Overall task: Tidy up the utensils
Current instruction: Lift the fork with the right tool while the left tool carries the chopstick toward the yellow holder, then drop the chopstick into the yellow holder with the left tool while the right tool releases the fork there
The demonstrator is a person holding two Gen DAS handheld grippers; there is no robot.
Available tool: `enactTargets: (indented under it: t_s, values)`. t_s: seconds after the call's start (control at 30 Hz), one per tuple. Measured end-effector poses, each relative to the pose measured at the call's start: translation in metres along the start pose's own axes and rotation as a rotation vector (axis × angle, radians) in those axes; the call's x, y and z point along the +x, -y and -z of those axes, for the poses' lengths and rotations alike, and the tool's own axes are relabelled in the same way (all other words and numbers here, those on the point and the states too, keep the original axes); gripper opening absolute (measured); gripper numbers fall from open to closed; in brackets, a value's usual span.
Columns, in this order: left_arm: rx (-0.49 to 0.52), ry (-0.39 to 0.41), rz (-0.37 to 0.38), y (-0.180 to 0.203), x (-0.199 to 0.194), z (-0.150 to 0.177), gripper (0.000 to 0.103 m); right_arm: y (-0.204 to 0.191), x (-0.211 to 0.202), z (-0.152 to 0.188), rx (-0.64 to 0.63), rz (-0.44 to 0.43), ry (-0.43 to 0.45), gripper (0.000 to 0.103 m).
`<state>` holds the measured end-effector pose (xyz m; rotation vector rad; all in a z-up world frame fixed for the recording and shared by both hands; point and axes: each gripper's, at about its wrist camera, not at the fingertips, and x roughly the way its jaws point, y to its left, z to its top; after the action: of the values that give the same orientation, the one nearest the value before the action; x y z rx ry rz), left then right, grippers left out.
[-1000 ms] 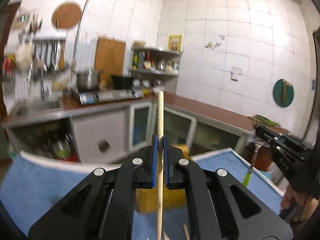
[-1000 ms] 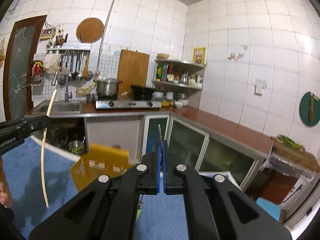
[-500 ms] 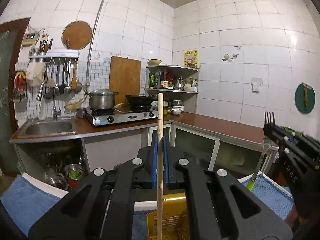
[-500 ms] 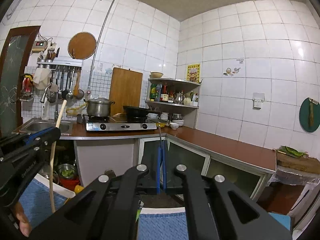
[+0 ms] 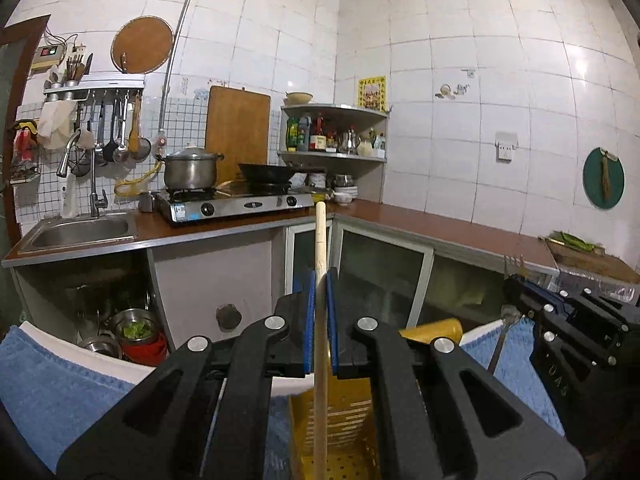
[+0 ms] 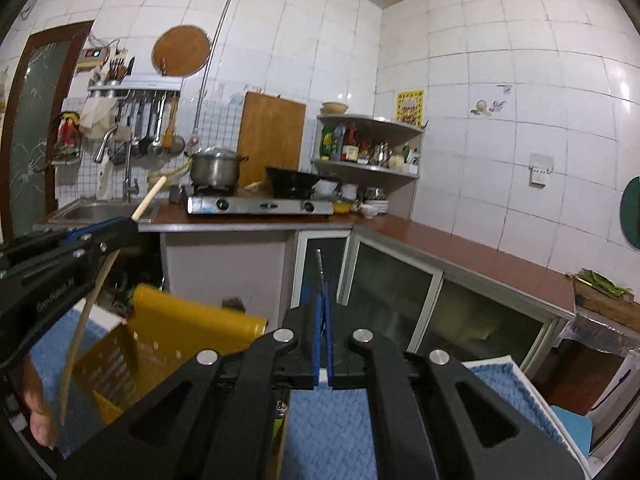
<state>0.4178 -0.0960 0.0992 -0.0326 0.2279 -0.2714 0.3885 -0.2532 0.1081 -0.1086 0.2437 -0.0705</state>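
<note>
My left gripper (image 5: 320, 322) is shut on a wooden chopstick (image 5: 320, 392) held upright; its lower end hangs over the yellow perforated basket (image 5: 344, 432). The same chopstick (image 6: 86, 316) and left gripper (image 6: 120, 230) show at the left of the right wrist view, above the basket (image 6: 176, 344). My right gripper (image 6: 322, 334) is shut on a metal fork (image 6: 319, 276) held upright. In the left wrist view that fork (image 5: 502, 332) and the right gripper (image 5: 516, 286) stand at the right, beside the basket.
A blue towel (image 5: 56, 388) covers the white table (image 5: 100, 360) under the basket. Behind are a counter with sink (image 5: 80, 232), gas stove (image 5: 236, 204) with pot and wok, cabinets (image 5: 380, 276), and a corner shelf (image 5: 336, 136) of bottles.
Both grippers have risen and levelled, so the kitchen wall fills the views. The basket has dropped low in frame. Chopstick and fork stay gripped.
</note>
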Motion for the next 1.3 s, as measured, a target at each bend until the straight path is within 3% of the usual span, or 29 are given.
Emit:
enactTargets:
  t_s: [0.23, 0.53, 0.67, 0.8, 1.03, 1.3]
  values:
    - [-0.031, -0.035, 0.054, -0.006, -0.003, 0.001, 0.004, 0.001, 0.003, 0.015, 0.02, -0.029, -0.047, 0.002]
    - [-0.131, 0.047, 0.141, -0.022, -0.039, -0.042, 0.004, 0.014, -0.015, -0.006, 0.072, -0.057, 0.007, 0.002]
    - [-0.148, 0.123, 0.16, -0.019, -0.055, -0.058, 0.004, 0.018, -0.024, -0.015, 0.089, -0.072, 0.022, 0.002]
    - [-0.057, 0.187, 0.094, 0.003, -0.047, -0.064, 0.004, 0.016, -0.029, -0.019, 0.078, -0.072, 0.037, 0.002]
    - [0.007, 0.2, -0.018, 0.021, -0.005, -0.047, 0.004, 0.016, -0.021, -0.013, 0.063, -0.063, 0.037, 0.002]
    - [0.031, 0.138, -0.06, 0.022, 0.015, -0.028, 0.004, 0.014, -0.012, -0.001, 0.047, -0.055, 0.023, 0.001]
